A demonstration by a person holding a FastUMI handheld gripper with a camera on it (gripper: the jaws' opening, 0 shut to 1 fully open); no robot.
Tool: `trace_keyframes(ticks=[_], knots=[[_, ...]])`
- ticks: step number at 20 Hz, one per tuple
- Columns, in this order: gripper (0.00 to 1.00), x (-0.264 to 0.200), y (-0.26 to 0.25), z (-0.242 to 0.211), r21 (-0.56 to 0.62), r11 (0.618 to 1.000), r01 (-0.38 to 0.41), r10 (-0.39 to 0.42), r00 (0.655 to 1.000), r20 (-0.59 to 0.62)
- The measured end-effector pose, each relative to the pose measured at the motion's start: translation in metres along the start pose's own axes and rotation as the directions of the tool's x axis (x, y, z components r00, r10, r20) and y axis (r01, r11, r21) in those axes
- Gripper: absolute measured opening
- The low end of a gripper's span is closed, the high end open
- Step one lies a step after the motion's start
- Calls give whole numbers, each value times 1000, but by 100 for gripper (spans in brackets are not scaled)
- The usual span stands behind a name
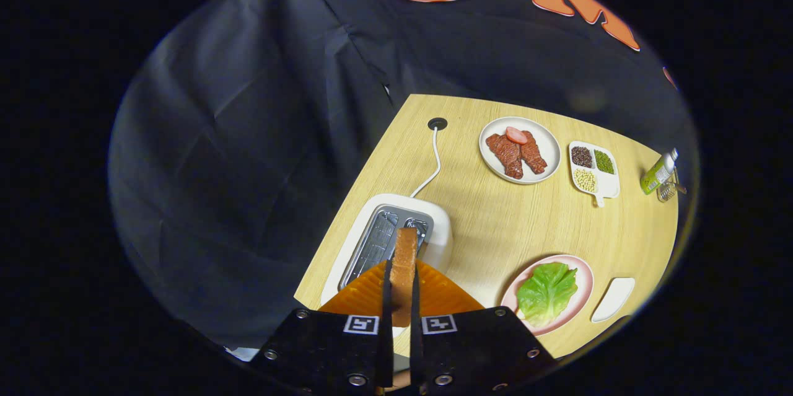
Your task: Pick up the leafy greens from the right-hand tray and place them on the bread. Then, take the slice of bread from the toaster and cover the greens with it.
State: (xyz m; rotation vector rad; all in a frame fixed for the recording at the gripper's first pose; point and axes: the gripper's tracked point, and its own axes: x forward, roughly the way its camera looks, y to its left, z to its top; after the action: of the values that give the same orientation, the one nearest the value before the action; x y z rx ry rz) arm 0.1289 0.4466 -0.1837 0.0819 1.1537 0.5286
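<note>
My gripper (401,278) is shut on a slice of toasted bread (404,259), held upright and edge-on between both fingers, above the white toaster (433,222). The toaster's slots (384,241) lie just beyond the slice. To the right of the fingers a pink plate (581,287) carries a green lettuce leaf (546,292); I cannot tell whether bread lies under the leaf.
A white cord (435,160) runs from the toaster to a table grommet (437,124). Farther off are a white plate with meat slices (520,151), a divided dish of beans (593,170), a green bottle (658,171) and a small white tray (613,299).
</note>
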Motion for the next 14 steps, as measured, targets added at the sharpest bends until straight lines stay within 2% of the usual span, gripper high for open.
trace_keyframes(ticks=[5,14], knots=[[11,-42,-31,5,45,998,-40,36,996,84],[11,-59,-107,-31,163,981,-102,82,988,128]])
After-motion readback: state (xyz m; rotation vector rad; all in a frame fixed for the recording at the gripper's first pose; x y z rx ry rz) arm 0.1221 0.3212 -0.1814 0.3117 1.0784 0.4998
